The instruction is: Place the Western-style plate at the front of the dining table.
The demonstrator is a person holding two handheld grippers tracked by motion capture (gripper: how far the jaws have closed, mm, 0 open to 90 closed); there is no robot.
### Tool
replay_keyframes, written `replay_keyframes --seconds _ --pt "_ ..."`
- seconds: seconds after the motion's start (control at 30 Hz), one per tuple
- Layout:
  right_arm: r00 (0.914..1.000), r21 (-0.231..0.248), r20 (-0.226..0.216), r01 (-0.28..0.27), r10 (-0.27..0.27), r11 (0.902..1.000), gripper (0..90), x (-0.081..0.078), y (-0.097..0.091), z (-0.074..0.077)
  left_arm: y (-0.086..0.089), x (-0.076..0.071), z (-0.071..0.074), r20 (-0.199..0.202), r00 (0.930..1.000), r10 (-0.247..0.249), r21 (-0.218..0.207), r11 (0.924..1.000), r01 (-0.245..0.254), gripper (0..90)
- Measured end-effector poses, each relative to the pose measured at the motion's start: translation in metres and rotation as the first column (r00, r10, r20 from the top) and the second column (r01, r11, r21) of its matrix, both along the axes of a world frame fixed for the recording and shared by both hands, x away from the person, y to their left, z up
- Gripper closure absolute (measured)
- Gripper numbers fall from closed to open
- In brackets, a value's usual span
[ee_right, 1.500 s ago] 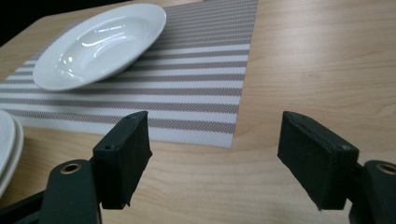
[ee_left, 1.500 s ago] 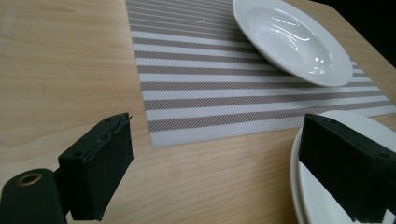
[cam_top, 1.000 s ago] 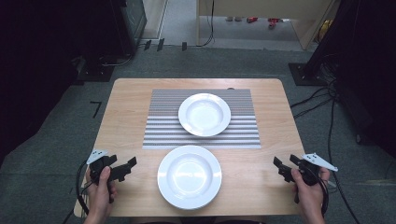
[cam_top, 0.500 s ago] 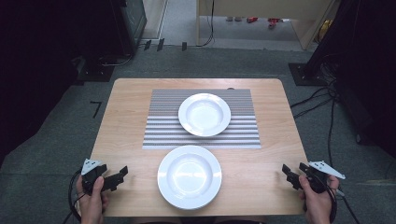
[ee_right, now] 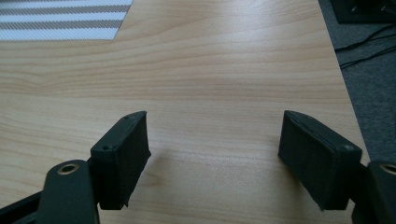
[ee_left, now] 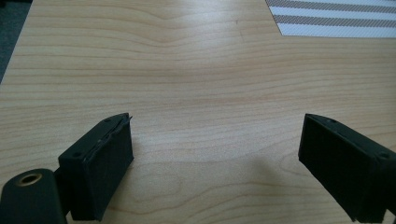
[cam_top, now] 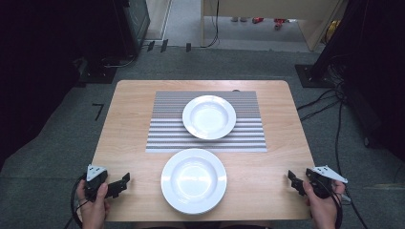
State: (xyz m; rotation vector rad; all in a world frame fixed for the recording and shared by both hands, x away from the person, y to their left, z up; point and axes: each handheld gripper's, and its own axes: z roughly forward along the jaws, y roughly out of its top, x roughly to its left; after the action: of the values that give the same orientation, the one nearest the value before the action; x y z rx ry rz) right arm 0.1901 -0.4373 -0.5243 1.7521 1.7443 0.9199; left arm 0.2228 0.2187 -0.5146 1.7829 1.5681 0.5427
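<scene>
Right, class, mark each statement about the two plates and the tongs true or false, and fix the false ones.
1. Both plates are empty. True.
2. The far plate sits on the striped mat. True.
3. The near plate lies on the mat too. False: it rests on the bare table.
4. The left tongs grip the near plate. False: they are open, beside it.
5. The right tongs are open with nothing between them. True.

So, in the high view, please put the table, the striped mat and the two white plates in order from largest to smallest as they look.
1. table
2. striped mat
3. near plate
4. far plate

The near plate looks bigger, but it lies closer to the camera, so the two plates may well match.
</scene>
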Motion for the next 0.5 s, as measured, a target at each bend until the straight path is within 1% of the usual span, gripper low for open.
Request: replay_keyframes --seconds 0.07,0.13,0.2,0.33,0.5 --pt "0.9999 -0.047 -0.009 -0.005 0.004 0.9989 24.7 0.000 0.004 0.000 -0.003 0.000 -0.001 0.001 1.0000 -0.001 0.022 0.9998 0.001 10.2" --pt "0.9998 -0.089 -0.016 -0.011 0.010 0.9960 23.7 0.001 0.008 -0.001 -0.008 0.000 -0.002 0.003 1.0000 -0.009 0.063 0.9980 0.008 10.2" --pt "0.9998 -0.087 -0.017 -0.011 0.010 0.9962 23.5 0.001 0.008 -0.001 -0.011 0.000 -0.002 0.004 0.9999 -0.009 0.095 0.9954 0.009 10.2" --pt "0.9996 -0.087 -0.019 -0.020 0.019 0.9960 22.1 0.001 0.009 -0.001 -0.015 0.000 -0.004 0.008 0.9998 -0.017 0.133 0.9910 0.016 10.2" --pt "0.9990 -0.086 -0.021 -0.041 0.040 0.9954 21.7 0.001 0.010 -0.001 -0.014 0.000 -0.004 0.014 0.9995 -0.029 0.131 0.9910 0.027 10.1"
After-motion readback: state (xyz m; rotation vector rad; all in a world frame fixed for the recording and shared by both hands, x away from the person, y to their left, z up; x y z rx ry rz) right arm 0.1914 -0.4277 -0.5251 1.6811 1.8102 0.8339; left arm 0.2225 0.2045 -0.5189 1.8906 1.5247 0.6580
